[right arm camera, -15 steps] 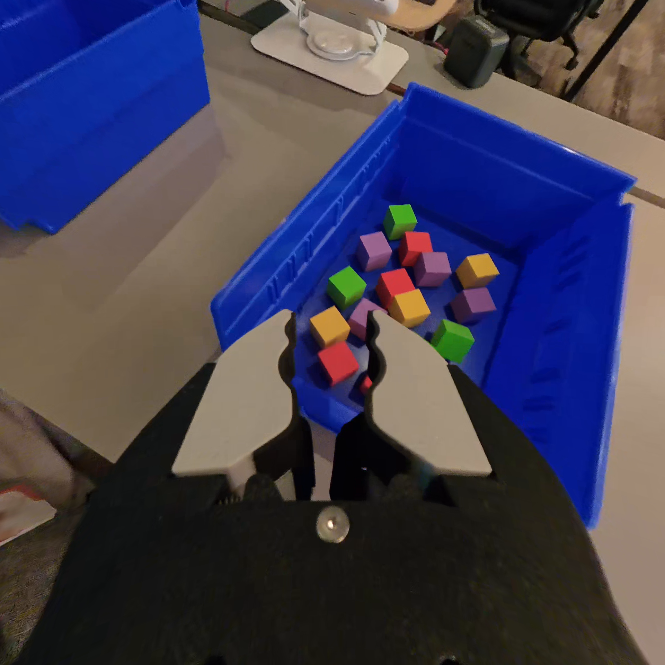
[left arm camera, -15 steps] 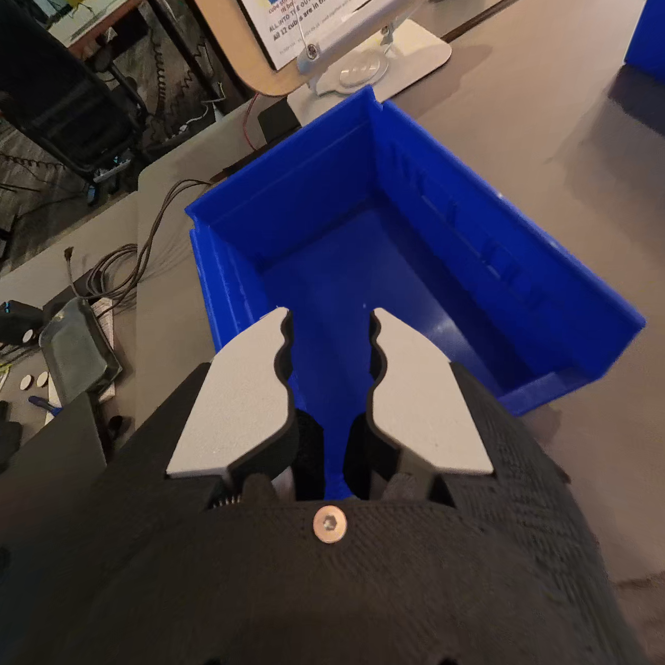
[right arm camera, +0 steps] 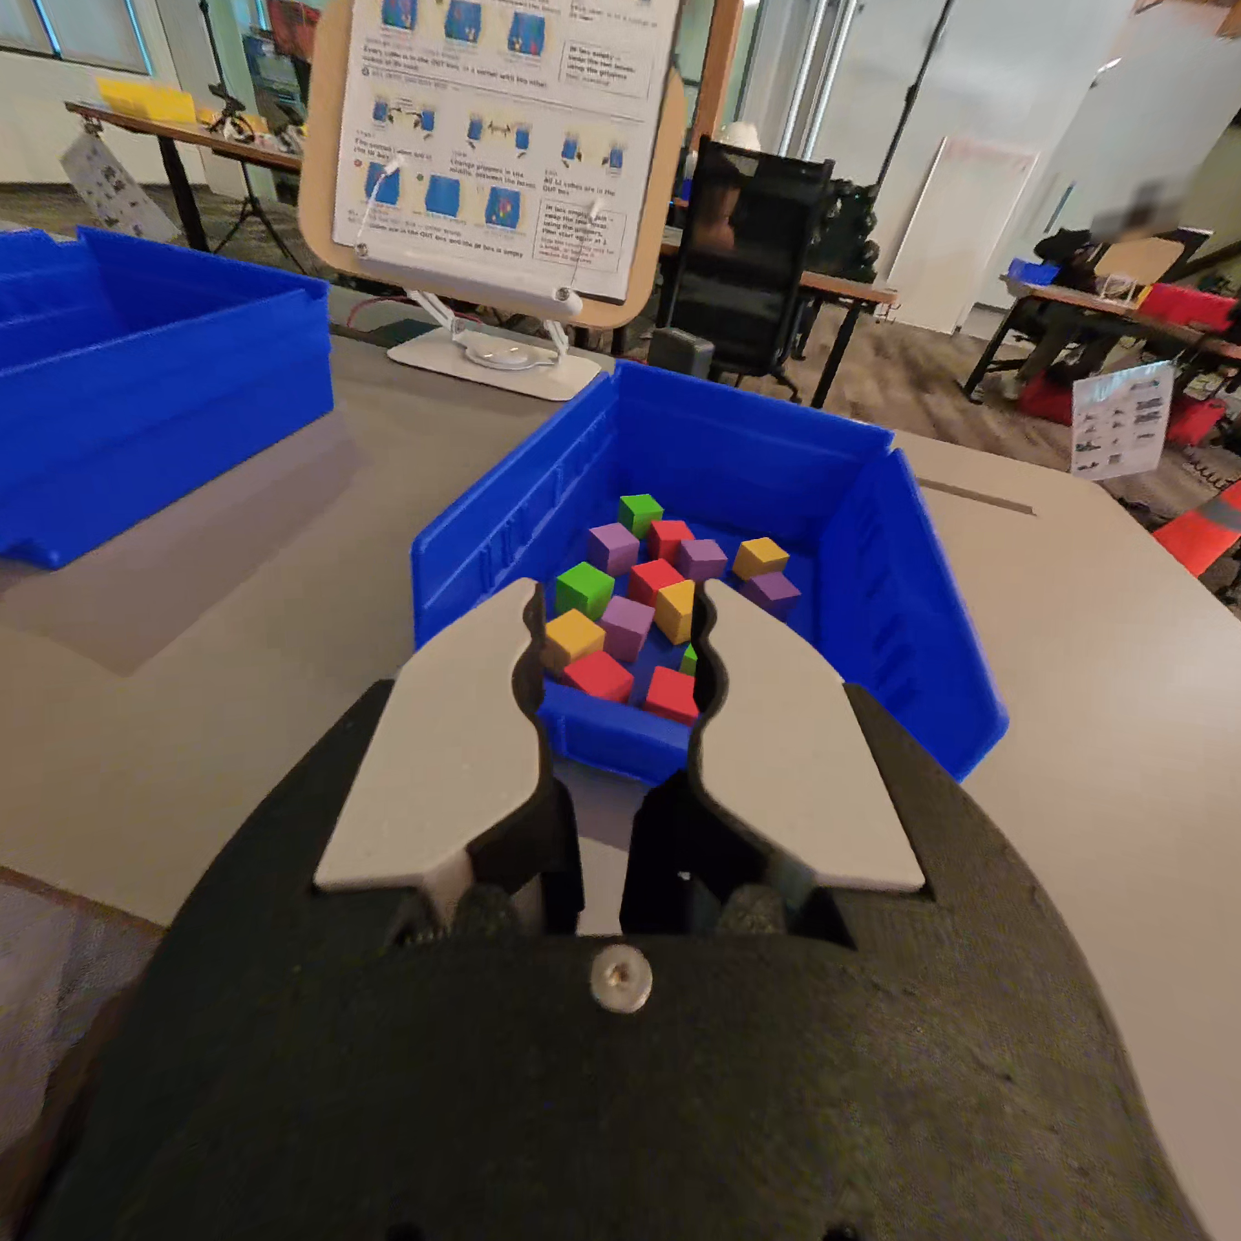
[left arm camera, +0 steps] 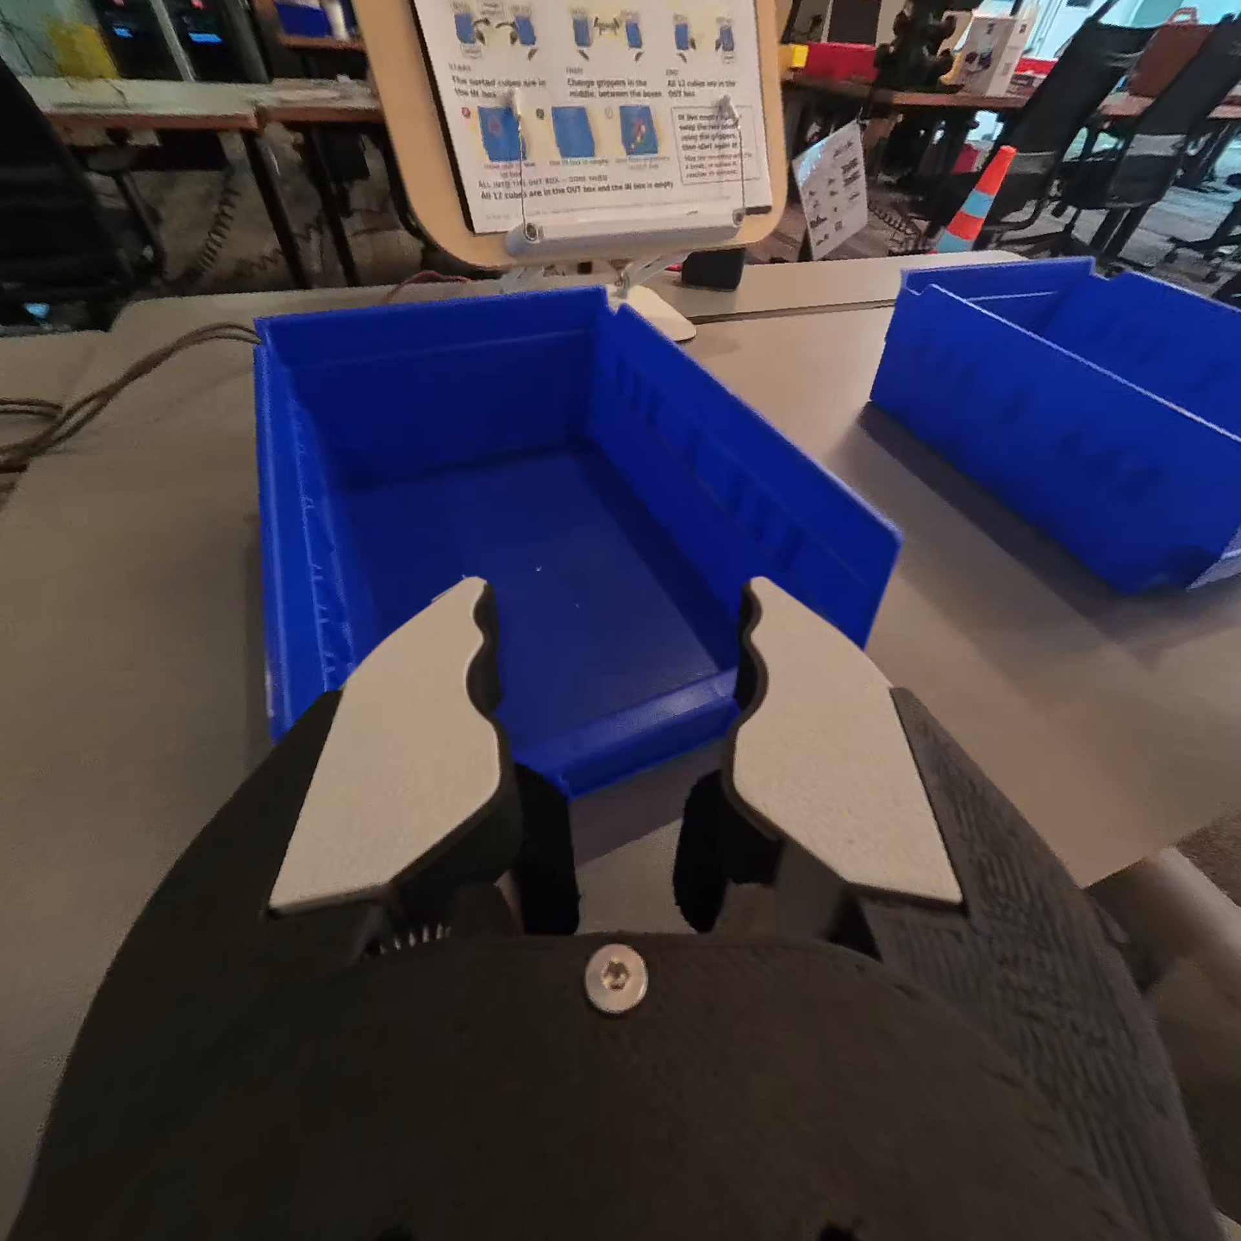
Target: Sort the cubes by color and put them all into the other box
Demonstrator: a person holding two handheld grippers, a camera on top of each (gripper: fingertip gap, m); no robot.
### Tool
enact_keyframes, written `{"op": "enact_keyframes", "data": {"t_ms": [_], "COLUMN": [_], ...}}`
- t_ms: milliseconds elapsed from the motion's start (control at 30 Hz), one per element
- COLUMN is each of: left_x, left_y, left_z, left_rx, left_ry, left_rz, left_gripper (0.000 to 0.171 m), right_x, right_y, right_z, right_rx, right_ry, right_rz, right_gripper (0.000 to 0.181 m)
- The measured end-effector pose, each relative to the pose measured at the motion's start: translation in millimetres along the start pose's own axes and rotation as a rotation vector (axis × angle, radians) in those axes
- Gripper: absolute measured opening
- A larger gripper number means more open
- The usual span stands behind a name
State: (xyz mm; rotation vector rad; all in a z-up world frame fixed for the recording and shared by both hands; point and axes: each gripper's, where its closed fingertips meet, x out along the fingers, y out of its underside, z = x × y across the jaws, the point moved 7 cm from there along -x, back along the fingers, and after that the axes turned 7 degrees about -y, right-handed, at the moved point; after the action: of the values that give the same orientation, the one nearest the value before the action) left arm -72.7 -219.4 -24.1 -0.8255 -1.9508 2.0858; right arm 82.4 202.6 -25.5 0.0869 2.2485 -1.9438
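Note:
My left gripper is open and empty, held above the near end of an empty blue bin on the grey table. My right gripper is open and empty, held above the near lip of a second blue bin. That bin holds several small cubes: red, yellow, purple and green. Part of a green cube is hidden behind my right finger. Each view also shows the other bin off to the side, in the left wrist view and in the right wrist view.
A printed instruction sheet on a stand stands at the table's far edge between the bins; it also shows in the right wrist view. Cables lie at the far left. Chairs, desks and an orange cone stand beyond the table.
Both grippers have tilted up and pulled back toward the near ends of their bins. Both sets of fingers have opened wider, the left more than the right.

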Motion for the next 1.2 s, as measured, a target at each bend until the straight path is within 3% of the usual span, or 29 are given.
{"op": "enact_keyframes", "data": {"t_ms": [167,333,467,667,867,1200], "left_x": [-7.4,-10.6,-15.1,-15.4,-19.4,-19.2], "left_y": [5.2,7.3,20.4,33.4,27.5,33.8], "left_z": [-13.7,-6.4,-3.1,0.4,6.5,12.7], "left_rx": [0.013,-0.035,-0.063,0.061,0.353,0.333], "left_ry": [-0.051,-0.146,-0.168,-0.205,-0.447,-0.448], "left_rz": [-0.020,-0.024,-0.003,0.025,0.049,0.096], "left_gripper": [0.074,0.097,0.106,0.098,0.093,0.093], "right_x": [-1.7,1.3,-0.7,-1.6,4.1,2.7], "right_y": [21.4,24.7,23.2,31.5,36.4,35.0], "right_z": [10.4,4.2,3.5,1.0,6.5,12.6], "right_rx": [-0.015,0.083,0.070,0.069,0.077,0.078], "right_ry": [0.002,0.025,0.037,0.036,0.007,-0.014], "right_rz": [0.055,0.037,0.020,-0.021,-0.025,-0.015], "right_gripper": [0.050,0.070,0.072,0.055,0.057,0.057]}}
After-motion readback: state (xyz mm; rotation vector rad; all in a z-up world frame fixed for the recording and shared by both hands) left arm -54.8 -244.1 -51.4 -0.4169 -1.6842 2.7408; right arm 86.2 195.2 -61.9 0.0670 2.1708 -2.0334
